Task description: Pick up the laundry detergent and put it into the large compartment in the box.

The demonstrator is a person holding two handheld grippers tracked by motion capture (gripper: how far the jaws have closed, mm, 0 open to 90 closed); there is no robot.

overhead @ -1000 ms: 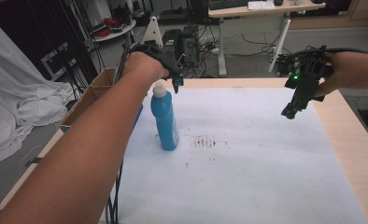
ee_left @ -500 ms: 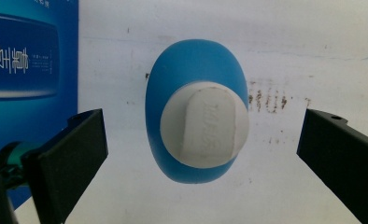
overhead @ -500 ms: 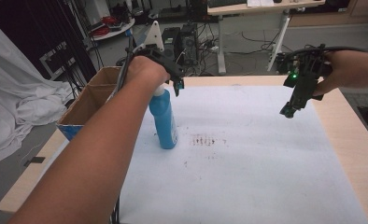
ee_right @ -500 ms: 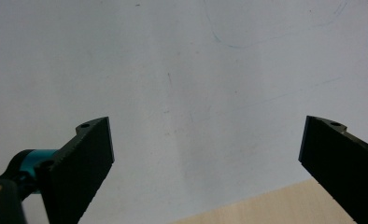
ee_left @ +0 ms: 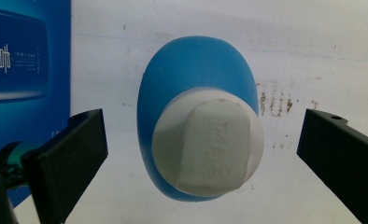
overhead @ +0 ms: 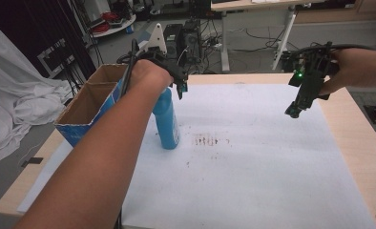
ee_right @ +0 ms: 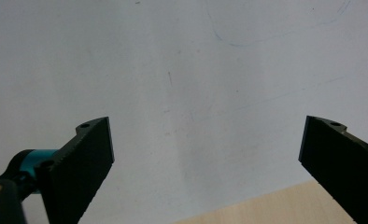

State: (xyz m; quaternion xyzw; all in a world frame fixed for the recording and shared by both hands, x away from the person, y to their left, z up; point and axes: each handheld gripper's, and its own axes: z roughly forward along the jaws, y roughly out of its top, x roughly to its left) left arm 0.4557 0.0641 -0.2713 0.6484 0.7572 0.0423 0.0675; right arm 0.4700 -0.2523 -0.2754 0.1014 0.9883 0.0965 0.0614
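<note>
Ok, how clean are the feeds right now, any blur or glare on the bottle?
Left gripper view: the bottle's white cap is close and soft, its embossed lettering unreadable, with no glare. High view: the blue bottle is evenly lit and slightly soft, and straight edges bow toward the frame's borders. Right gripper view: flat light on the white sheet.

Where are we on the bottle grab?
Done: the left tongs are lined up over the blue bottle, which stands upright on the white sheet. In hand: nothing yet; the left gripper view shows the jaws open on either side of the white cap, not touching. Left: lower, close, lift. The right tongs hover open, off to the side.
</note>
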